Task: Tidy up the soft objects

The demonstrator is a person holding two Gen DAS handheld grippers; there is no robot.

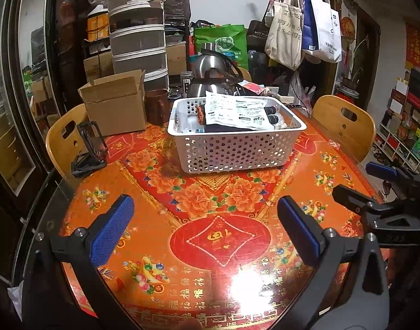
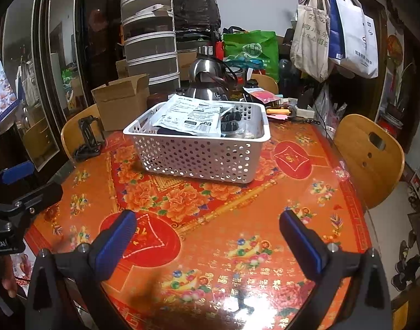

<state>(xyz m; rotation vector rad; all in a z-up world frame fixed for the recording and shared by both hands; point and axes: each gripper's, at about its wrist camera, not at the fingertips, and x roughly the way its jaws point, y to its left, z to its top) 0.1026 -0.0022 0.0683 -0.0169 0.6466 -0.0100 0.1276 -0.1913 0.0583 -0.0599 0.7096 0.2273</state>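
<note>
A white perforated basket (image 1: 232,148) (image 2: 199,156) stands in the middle of the round table. It holds a white printed soft pack (image 1: 237,111) (image 2: 193,117), dark rolled items (image 1: 273,114) (image 2: 230,121) and an orange-brown piece (image 1: 200,114). My left gripper (image 1: 206,220) is open and empty, low over the table's near part, well short of the basket. My right gripper (image 2: 207,231) is open and empty, also short of the basket. In the left wrist view the right gripper (image 1: 380,189) shows at the right edge.
The table has a red-orange floral cover (image 1: 210,220) under glass. Behind the basket stand a cardboard box (image 1: 116,104), a steel kettle (image 1: 212,77), a brown cup (image 1: 157,104) and clutter. A black phone stand (image 1: 89,148) is at the left. Wooden chairs (image 1: 345,123) flank the table.
</note>
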